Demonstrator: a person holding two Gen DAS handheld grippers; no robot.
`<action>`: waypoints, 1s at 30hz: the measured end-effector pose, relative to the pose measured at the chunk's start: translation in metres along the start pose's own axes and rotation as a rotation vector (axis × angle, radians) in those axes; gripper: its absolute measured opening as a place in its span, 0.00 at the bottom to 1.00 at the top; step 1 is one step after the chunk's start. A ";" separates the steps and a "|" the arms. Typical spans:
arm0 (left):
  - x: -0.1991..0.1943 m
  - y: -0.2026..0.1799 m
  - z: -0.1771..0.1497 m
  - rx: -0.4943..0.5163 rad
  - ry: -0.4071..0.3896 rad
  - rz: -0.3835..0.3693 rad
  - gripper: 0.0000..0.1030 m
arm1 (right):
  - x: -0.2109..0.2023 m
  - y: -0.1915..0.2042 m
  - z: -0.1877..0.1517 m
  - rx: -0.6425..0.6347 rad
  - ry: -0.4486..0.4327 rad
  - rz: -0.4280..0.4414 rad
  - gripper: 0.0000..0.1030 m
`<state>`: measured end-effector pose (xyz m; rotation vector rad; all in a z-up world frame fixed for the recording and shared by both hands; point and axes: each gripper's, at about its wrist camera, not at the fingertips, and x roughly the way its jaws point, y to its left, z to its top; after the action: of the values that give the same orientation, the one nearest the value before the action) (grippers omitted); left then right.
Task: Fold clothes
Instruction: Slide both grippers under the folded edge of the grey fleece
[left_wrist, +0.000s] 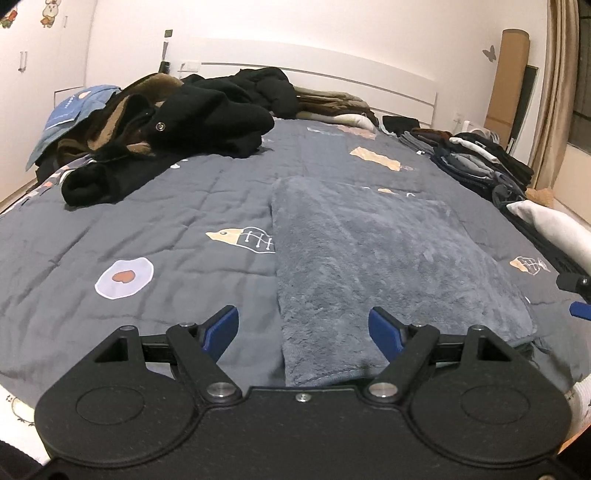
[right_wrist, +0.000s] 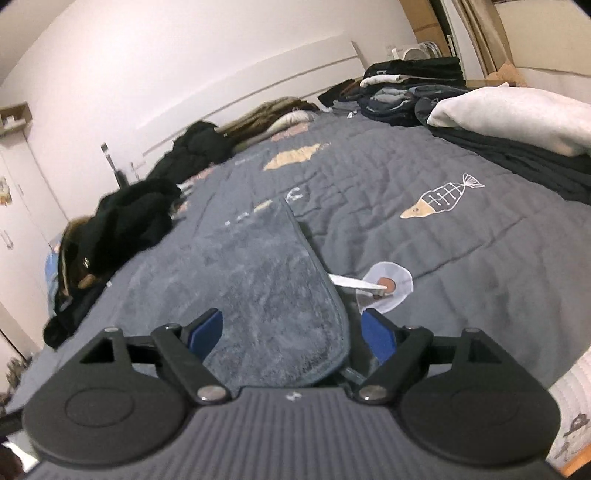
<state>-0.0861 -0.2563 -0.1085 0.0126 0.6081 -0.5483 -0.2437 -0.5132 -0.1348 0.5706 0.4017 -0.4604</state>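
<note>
A grey fleece garment (left_wrist: 369, 258), folded into a flat rectangle, lies on the grey quilted bedspread (left_wrist: 147, 206). My left gripper (left_wrist: 303, 328) hovers over its near left edge. The blue pads stand wide apart and nothing is pressed between them. In the right wrist view the same garment (right_wrist: 258, 280) stretches away, with a white label (right_wrist: 351, 282) sticking out at its right edge. My right gripper (right_wrist: 291, 332) is open over the near right corner, and the fabric lies between the fingers without being pinched. A tip of that gripper shows at the right edge of the left wrist view.
A heap of black and brown unfolded clothes (left_wrist: 177, 118) sits at the far left of the bed. Stacks of folded clothes (left_wrist: 480, 158) line the right side, with a white folded item (right_wrist: 517, 114) on top. The white headboard (left_wrist: 332, 74) closes the far end.
</note>
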 end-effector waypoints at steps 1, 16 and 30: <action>0.000 0.000 0.001 -0.008 -0.003 -0.003 0.75 | 0.000 -0.004 0.001 0.008 -0.014 -0.005 0.80; 0.021 -0.037 0.013 -0.045 -0.037 -0.073 0.75 | 0.019 -0.057 0.014 0.092 0.048 -0.035 0.80; 0.015 -0.064 0.002 0.067 -0.022 -0.034 0.76 | 0.026 -0.011 0.009 -0.155 0.115 0.052 0.80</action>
<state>-0.1066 -0.3186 -0.1057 0.0599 0.5696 -0.6011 -0.2259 -0.5343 -0.1449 0.4574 0.5266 -0.3435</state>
